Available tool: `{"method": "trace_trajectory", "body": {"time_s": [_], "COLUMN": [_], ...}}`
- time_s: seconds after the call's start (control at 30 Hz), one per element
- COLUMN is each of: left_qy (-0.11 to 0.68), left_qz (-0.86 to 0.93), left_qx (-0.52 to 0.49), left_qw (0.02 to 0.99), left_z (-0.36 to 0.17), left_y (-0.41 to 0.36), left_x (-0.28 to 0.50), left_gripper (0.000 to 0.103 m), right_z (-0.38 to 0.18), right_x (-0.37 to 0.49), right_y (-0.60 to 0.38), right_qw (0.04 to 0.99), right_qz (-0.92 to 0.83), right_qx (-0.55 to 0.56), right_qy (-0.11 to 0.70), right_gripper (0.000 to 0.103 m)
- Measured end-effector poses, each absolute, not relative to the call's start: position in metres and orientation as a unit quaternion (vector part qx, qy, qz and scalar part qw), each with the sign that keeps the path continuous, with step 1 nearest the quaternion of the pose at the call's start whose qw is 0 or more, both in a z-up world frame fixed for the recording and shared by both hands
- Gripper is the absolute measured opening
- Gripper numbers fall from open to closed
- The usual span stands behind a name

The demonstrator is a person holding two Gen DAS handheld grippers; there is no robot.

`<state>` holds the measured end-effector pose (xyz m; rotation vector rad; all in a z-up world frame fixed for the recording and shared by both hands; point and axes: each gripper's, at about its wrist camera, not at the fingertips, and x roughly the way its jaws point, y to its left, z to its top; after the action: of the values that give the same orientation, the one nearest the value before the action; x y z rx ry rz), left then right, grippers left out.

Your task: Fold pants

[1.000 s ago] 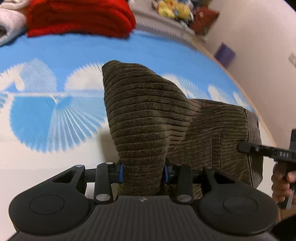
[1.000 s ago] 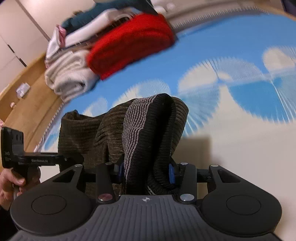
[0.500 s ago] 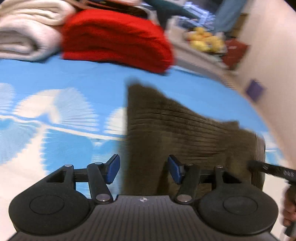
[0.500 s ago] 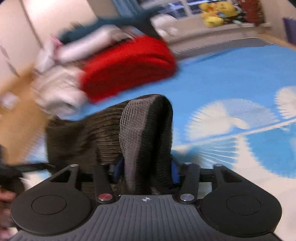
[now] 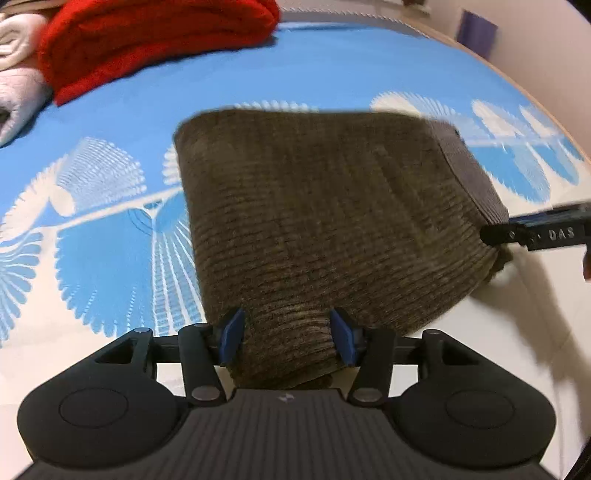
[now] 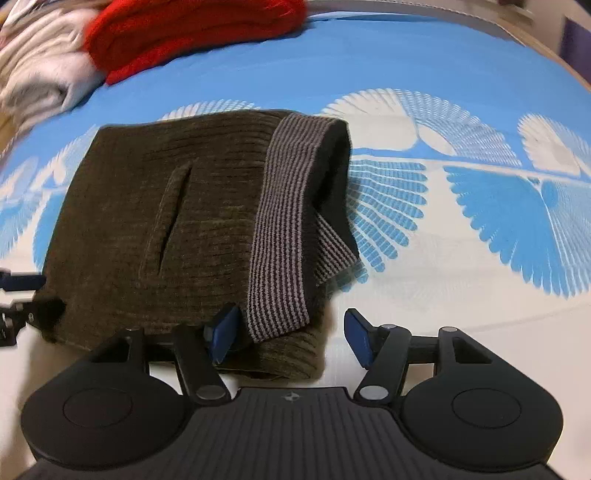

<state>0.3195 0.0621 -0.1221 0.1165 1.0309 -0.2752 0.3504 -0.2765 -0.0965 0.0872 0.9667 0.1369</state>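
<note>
Dark olive corduroy pants [image 5: 332, 206] lie folded flat on the blue and white bedspread [image 5: 110, 236]. My left gripper [image 5: 287, 338] hovers at their near corner. Its jaws are closing, with the fabric between the blue pads and no visible squeeze. In the right wrist view, the pants [image 6: 155, 221] show a pocket slit and a grey striped waistband [image 6: 284, 229]. My right gripper [image 6: 290, 336] is at the waistband corner. Its jaws are opening, and a gap shows beside the right pad [image 6: 356, 341]. Each gripper's tip shows at the other view's edge: the right gripper [image 5: 535, 232] and the left gripper [image 6: 18, 291].
A folded red blanket [image 5: 155, 40] and white towels [image 5: 18, 81] are stacked at the bed's far left. The red blanket [image 6: 192, 33] also shows in the right wrist view. The bed's edge curves along the far right, near a wall with a purple object [image 5: 476, 33].
The pants hung bunched and lifted in both grippers. Now they lie flat on the bedspread. Both pairs of jaws have spread apart from the fabric, and both grippers have come lower.
</note>
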Motion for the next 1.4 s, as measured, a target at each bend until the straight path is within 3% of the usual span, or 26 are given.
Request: {"method": "trace_trajectory", "body": {"time_s": [0.27, 0.43, 0.67, 0.73, 0.87, 0.97, 1.03, 1.17, 1.4], "left_qy": [0.434, 0.396, 0.347, 0.338, 0.340, 0.416, 0.408, 0.397, 0.411], "left_qz": [-0.059, -0.034, 0.009, 0.019, 0.003, -0.010, -0.011, 0.037, 0.026], "left_qx": [0.044, 0.011, 0.025, 0.044, 0.042, -0.015, -0.043, 0.001, -0.019], "left_qw": [0.898, 0.918, 0.938, 0.940, 0.939, 0.909, 0.912, 0.917, 0.911], "left_z": [-0.071, -0.027, 0.028, 0.033, 0.013, -0.009, -0.006, -0.010, -0.014], "left_y": [0.059, 0.057, 0.047, 0.039, 0.029, 0.033, 0.038, 0.034, 0.029], "left_x": [0.306, 0.272, 0.206, 0.183, 0.140, 0.141, 0.146, 0.154, 0.160], "left_gripper": [0.065, 0.082, 0.088, 0.102, 0.102, 0.101, 0.101, 0.102, 0.102], "right_z": [-0.048, -0.002, 0.050, 0.054, 0.035, 0.014, 0.010, 0.007, 0.003], "right_x": [0.317, 0.281, 0.213, 0.190, 0.154, 0.146, 0.146, 0.151, 0.159], "right_y": [-0.272, -0.274, -0.278, -0.276, -0.272, -0.266, -0.258, -0.246, -0.244], "right_qw": [0.922, 0.942, 0.961, 0.963, 0.960, 0.940, 0.938, 0.942, 0.942], "right_qz": [0.059, 0.049, 0.039, 0.040, 0.029, 0.034, 0.036, 0.029, 0.010], "right_qx": [0.027, 0.040, 0.062, 0.055, 0.046, 0.052, 0.036, -0.016, 0.004], "right_qy": [0.382, 0.329, 0.267, 0.260, 0.273, 0.335, 0.343, 0.334, 0.336], "right_gripper": [0.063, 0.066, 0.086, 0.090, 0.092, 0.089, 0.089, 0.089, 0.090]}}
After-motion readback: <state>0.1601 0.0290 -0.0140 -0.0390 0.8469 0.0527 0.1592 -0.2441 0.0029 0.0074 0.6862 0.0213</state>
